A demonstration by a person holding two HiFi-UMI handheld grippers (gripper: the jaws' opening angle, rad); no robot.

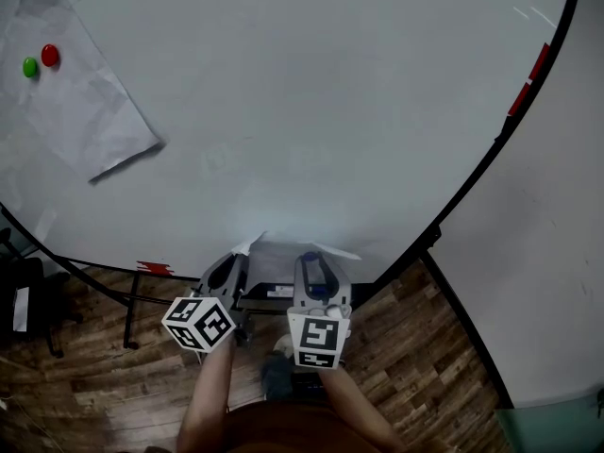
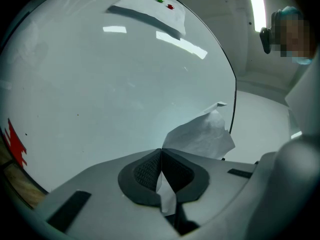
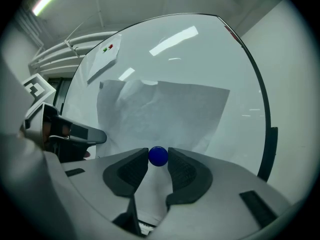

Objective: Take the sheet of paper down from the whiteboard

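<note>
A crumpled white sheet of paper [image 1: 304,250] hangs off the lower edge of the big whiteboard [image 1: 311,111], just above both grippers. My left gripper [image 2: 161,153] is shut on one edge of this sheet [image 2: 202,133], which sticks up between its pads and out beyond them. My right gripper [image 3: 158,157] is shut on a small blue round magnet [image 3: 158,156] lying against the sheet [image 3: 165,111]. In the head view the left gripper [image 1: 227,274] and right gripper [image 1: 312,270] sit side by side under the sheet.
A second sheet [image 1: 71,92] is pinned at the board's upper left by a green magnet [image 1: 30,66] and a red magnet [image 1: 50,56]. Red tape marks [image 1: 528,78] sit near the board's black rim. Wood floor [image 1: 425,366] and board stand legs [image 1: 127,314] lie below.
</note>
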